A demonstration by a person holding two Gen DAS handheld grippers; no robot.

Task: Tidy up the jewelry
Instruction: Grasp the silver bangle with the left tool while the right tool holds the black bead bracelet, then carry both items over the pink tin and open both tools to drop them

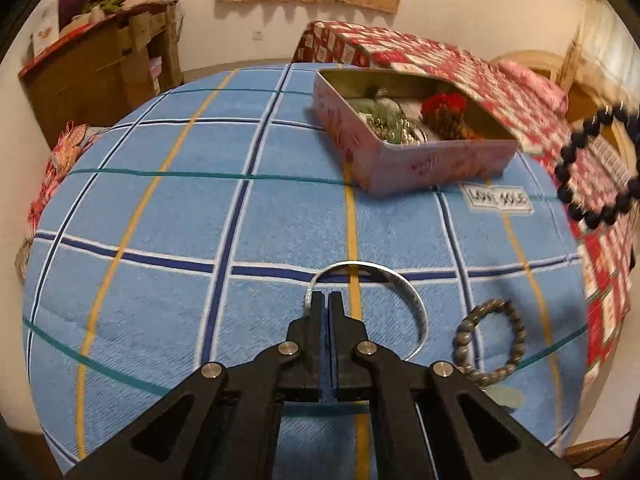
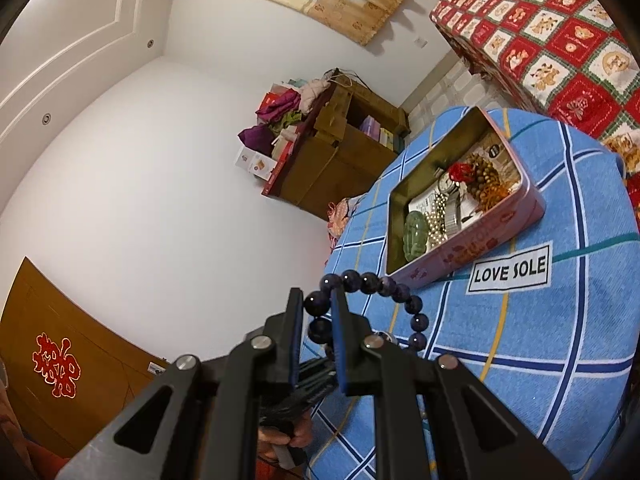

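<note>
My left gripper [image 1: 325,296] is shut on the rim of a silver bangle [image 1: 404,286] that lies on the blue checked cloth [image 1: 168,216]. A grey-brown bead bracelet [image 1: 490,342] lies just right of the bangle. My right gripper [image 2: 318,300] is shut on a dark purple bead bracelet [image 2: 384,286] and holds it in the air, tilted, short of the box; the bracelet also shows at the right edge of the left wrist view [image 1: 592,164]. The open pink tin box [image 1: 416,164] [image 2: 472,244] holds a green piece, pearl beads, a red flower and brown beads.
A "LOVE SOLE" label [image 2: 510,268] is on the cloth in front of the box. A red patterned bedspread [image 2: 552,32] lies behind the table. A brown cabinet [image 1: 100,64] with clothes on top stands by the wall.
</note>
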